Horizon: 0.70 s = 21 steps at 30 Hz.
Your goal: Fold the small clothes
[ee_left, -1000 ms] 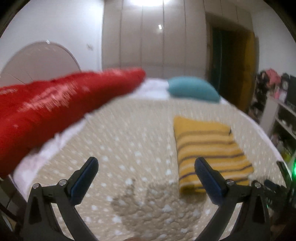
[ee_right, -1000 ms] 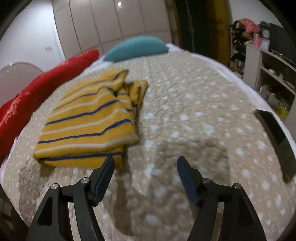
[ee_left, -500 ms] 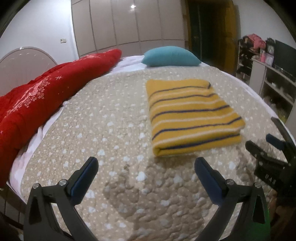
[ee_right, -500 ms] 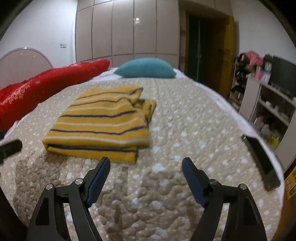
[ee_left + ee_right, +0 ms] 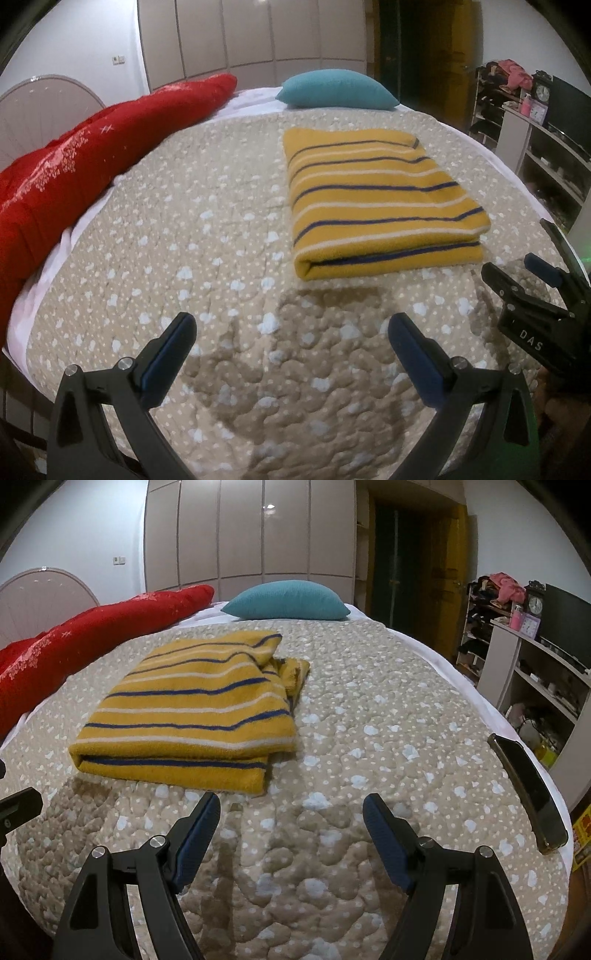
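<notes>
At the left of the left wrist view lies the red quilt (image 5: 92, 147); right of centre, the folded yellow striped sweater (image 5: 380, 199) rests on the bed (image 5: 184, 258). Both the left tongs (image 5: 291, 339) and right tongs (image 5: 291, 812) hover spread and empty. A sleeve bunches out at the upper right of the fold, so tucking it under would probably neaten the stack, well clear of the phone (image 5: 528, 790) at far right.
</notes>
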Each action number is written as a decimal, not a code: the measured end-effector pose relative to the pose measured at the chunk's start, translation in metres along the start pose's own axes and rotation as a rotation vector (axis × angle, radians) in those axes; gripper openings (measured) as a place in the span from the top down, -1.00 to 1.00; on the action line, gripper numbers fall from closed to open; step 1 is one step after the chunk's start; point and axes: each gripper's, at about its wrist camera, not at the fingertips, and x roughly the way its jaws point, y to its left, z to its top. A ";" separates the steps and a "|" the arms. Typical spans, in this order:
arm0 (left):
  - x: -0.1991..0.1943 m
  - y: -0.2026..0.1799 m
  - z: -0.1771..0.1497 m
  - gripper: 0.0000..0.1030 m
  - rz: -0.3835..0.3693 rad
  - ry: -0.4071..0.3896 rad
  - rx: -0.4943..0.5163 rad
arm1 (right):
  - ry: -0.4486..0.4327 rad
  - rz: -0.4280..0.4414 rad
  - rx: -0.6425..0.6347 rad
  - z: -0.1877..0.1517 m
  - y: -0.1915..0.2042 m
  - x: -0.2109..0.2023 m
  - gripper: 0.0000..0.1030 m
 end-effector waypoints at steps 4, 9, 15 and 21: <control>0.005 0.003 -0.002 -1.00 -0.006 0.017 -0.008 | 0.002 -0.002 -0.013 -0.001 0.002 0.002 -0.62; 0.009 0.005 -0.003 -1.00 -0.011 0.040 -0.018 | 0.005 -0.003 -0.012 -0.001 0.002 0.003 -0.62; 0.011 0.005 -0.005 -1.00 -0.009 0.045 -0.018 | 0.000 -0.003 -0.010 -0.001 0.002 0.003 -0.62; 0.015 0.006 -0.007 -1.00 -0.014 0.060 -0.017 | -0.006 -0.002 -0.009 -0.002 0.003 0.002 -0.63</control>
